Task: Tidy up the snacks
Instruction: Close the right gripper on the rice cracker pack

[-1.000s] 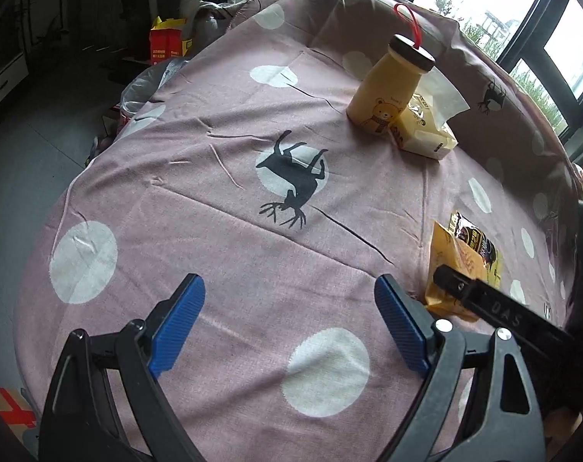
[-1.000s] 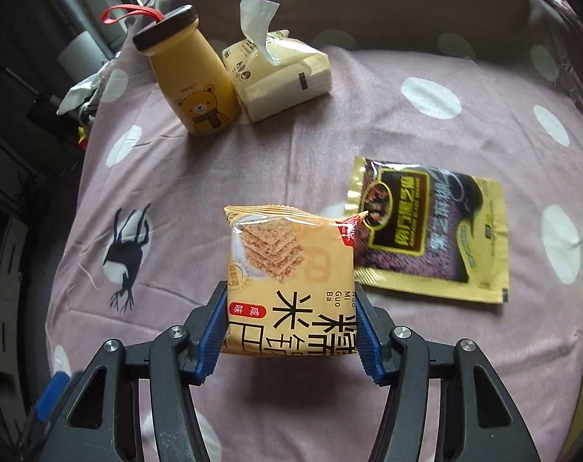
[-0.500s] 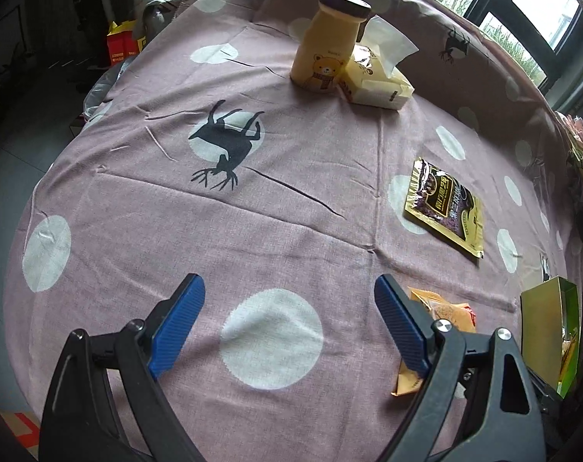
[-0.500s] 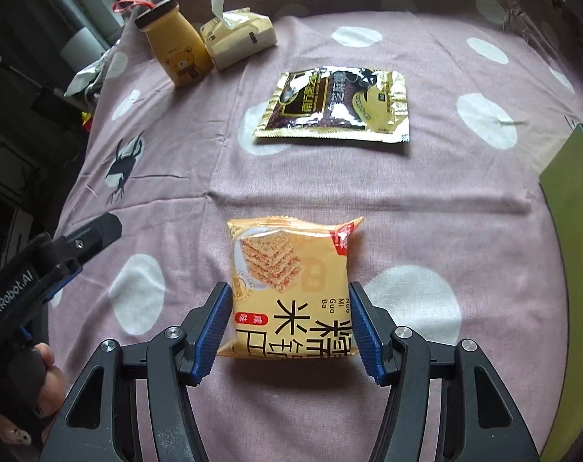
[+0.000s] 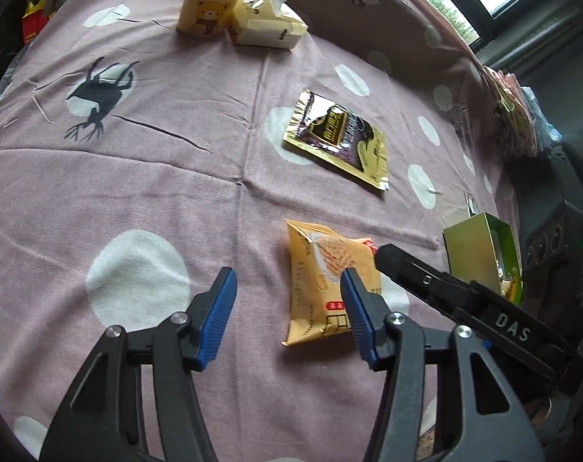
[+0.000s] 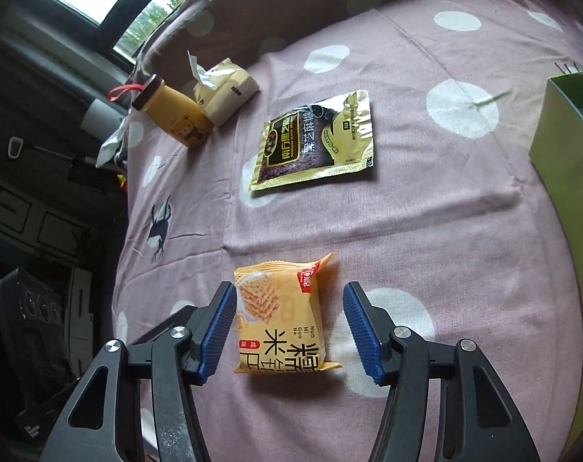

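Note:
An orange rice-cracker packet (image 6: pixel 281 317) lies flat on the pink dotted cloth (image 6: pixel 426 231). My right gripper (image 6: pixel 289 331) is open around it, with its left pad at the packet's edge and a gap on the right. A gold-and-black sachet (image 6: pixel 316 140) lies farther out. A green box (image 6: pixel 564 142) stands at the right. In the left wrist view my left gripper (image 5: pixel 287 315) is open and empty just left of the packet (image 5: pixel 326 281), with the sachet (image 5: pixel 339 138) beyond and the green box (image 5: pixel 480 250) at the right.
A yellow bear bottle (image 6: pixel 172 115) and a tissue pack (image 6: pixel 226 88) stand at the far side of the cloth. More snack packets (image 5: pixel 514 115) lie at the far right edge. A black speaker (image 5: pixel 553 238) sits beside the box.
My right gripper carried the cracker packet back toward the near side, set it on the cloth and opened. My left gripper moved right, close beside the packet.

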`<state>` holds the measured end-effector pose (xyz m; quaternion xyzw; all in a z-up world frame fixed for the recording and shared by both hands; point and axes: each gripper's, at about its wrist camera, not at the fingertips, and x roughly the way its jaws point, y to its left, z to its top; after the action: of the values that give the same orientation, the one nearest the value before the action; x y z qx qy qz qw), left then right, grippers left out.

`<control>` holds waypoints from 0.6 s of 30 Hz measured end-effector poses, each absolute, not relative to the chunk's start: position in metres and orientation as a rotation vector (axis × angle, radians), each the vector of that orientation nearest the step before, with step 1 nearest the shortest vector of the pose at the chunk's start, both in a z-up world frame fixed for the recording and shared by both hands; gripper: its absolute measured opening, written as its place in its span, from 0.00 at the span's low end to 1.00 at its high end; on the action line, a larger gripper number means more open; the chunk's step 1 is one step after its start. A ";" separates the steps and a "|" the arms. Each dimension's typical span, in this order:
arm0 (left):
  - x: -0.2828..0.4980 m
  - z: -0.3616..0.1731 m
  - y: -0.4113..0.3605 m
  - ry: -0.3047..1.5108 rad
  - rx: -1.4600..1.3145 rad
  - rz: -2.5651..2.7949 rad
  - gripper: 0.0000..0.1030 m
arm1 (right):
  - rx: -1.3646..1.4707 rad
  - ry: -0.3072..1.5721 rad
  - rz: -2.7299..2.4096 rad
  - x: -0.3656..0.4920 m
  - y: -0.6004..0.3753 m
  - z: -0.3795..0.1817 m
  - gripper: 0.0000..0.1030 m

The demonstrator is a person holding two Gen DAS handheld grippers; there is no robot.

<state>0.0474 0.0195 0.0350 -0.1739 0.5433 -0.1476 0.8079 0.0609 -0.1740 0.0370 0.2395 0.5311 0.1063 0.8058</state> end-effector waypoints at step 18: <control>0.050 0.008 -0.022 1.286 -0.310 -0.435 0.51 | 0.613 1.255 0.272 0.070 -0.171 0.008 0.53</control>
<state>0.0497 -0.0224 0.0079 -0.1429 0.5922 -0.2002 0.7673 0.0697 -0.1708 0.0078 0.2815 0.5759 0.1246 0.7573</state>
